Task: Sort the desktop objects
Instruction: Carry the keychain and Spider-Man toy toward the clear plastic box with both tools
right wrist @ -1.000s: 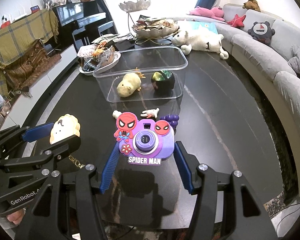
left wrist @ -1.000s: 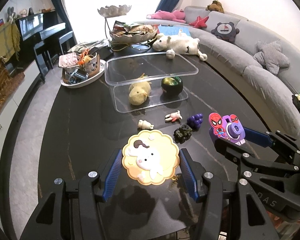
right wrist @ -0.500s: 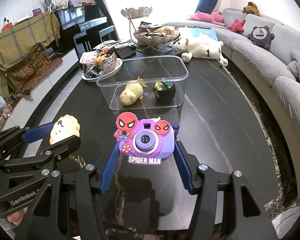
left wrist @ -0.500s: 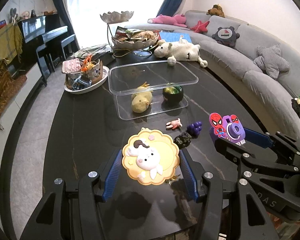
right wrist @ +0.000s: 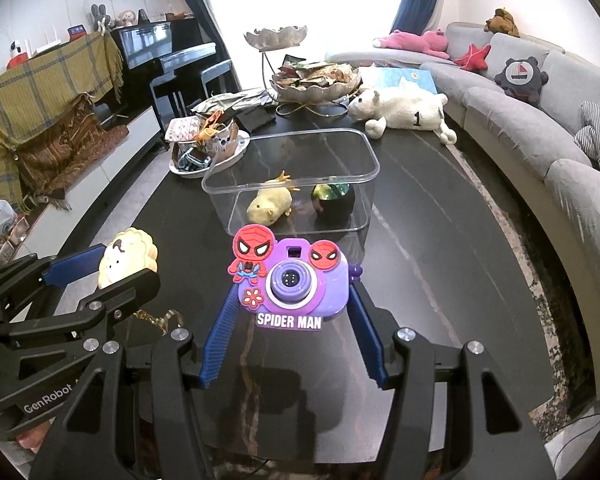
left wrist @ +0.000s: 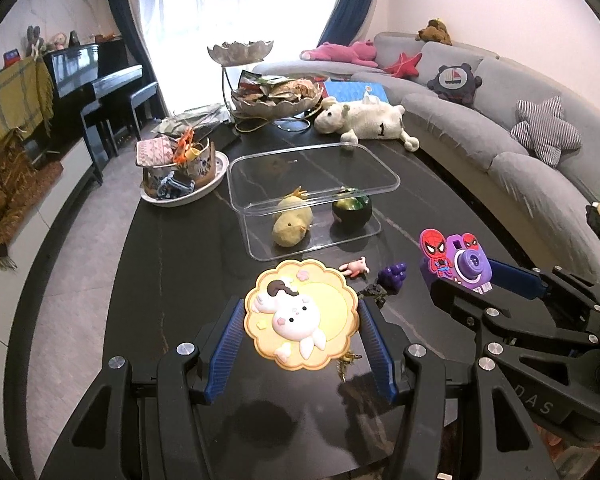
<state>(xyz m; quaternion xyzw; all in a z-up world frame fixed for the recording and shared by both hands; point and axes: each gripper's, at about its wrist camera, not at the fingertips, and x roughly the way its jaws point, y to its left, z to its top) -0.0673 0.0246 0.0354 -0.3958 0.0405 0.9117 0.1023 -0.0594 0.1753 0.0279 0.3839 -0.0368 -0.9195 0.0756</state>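
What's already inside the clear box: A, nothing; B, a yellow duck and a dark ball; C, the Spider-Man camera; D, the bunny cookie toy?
B: the clear box holds the yellow duck and dark ball; both grippers hold other toys.

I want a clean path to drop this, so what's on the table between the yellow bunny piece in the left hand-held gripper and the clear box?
Left wrist view: only bare dark tabletop lies between the yellow bunny piece and the clear box. The pink figurine sits off to the right.

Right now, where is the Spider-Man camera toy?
The Spider-Man camera toy is held off the table in the right gripper, in front of the clear plastic box, with the left gripper's yellow bunny toy to its left.
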